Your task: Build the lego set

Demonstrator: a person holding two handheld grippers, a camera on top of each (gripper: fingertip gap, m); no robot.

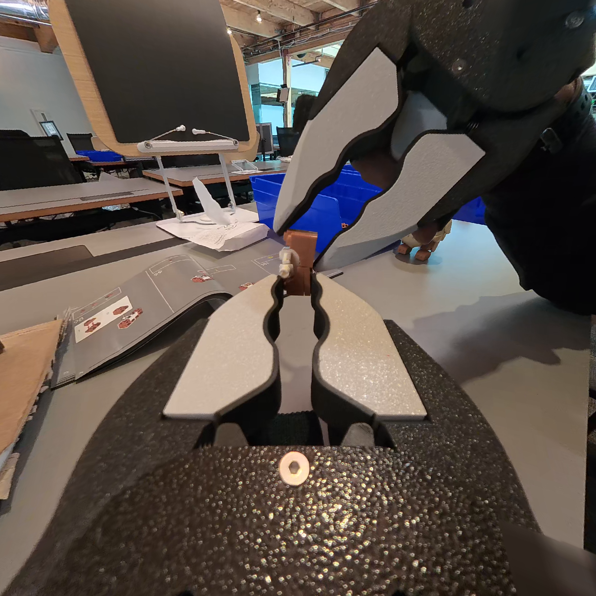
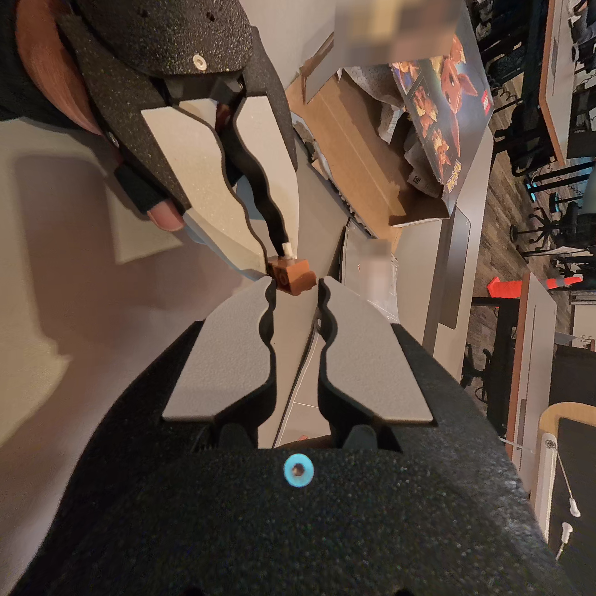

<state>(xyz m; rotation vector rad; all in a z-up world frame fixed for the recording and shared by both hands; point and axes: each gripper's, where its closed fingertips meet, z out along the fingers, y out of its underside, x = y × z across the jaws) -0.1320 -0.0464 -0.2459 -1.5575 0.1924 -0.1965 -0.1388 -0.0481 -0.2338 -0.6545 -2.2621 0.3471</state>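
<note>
Between my left fingers (image 1: 295, 283), at mid-frame, a brown brick piece (image 1: 300, 258) with a white peg is pinched upright, presumably presented for fitting. Right fingers (image 2: 296, 283) stand narrowly apart around its top, one tip touching, not clamped. Instruction booklet (image 1: 129, 303) lies open on the worktop (image 1: 451, 290) lower left.

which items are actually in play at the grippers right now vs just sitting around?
In play:
- left gripper, clamped on the brown brick assembly
- white piece attached to its side
- right gripper, open, fingertips beside the assembly

Lying about:
- open instruction booklet
- blue bin
- partly built brown and tan model
- cardboard box
- tissue pack
</note>
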